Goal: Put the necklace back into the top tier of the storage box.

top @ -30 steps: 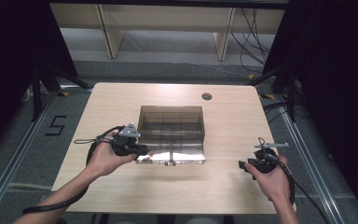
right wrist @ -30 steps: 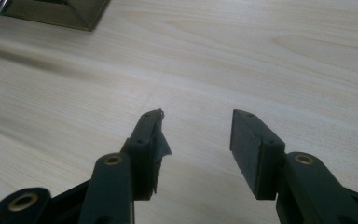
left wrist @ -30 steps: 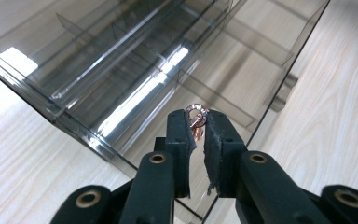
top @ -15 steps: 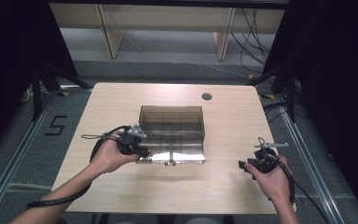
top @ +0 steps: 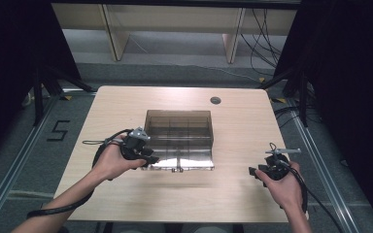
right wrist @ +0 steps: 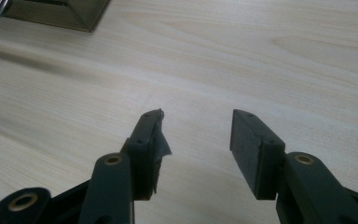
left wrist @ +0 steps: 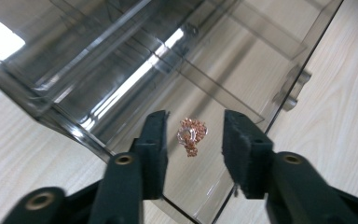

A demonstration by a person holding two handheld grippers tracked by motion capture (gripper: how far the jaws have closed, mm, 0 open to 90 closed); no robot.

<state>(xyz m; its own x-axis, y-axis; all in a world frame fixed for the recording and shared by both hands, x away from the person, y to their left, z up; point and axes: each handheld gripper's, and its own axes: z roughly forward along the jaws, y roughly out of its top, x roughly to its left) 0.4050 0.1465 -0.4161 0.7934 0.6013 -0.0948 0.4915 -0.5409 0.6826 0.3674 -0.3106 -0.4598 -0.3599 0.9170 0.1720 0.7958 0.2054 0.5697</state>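
On the pale wooden table [top: 126, 204], the left gripper [top: 148, 158] hovers at the near left corner of the smoky transparent plastic organiser box [top: 179, 127]. Its jaws have just been opening and stand apart, gripping nothing. Between them, in the box's pulled-out drawer [left wrist: 233, 88], lies a small rose-gold chain trinket [left wrist: 191, 135]. Well to the right, the right gripper [top: 254, 173] rests released above bare tabletop.

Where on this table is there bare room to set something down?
Bare wood lies between the clear drawer box and the right gripper, along the near edge between both hands, and behind the box up to the grommet. It is crowded at the box's front left, where the left gripper hangs over a small copper trinket.
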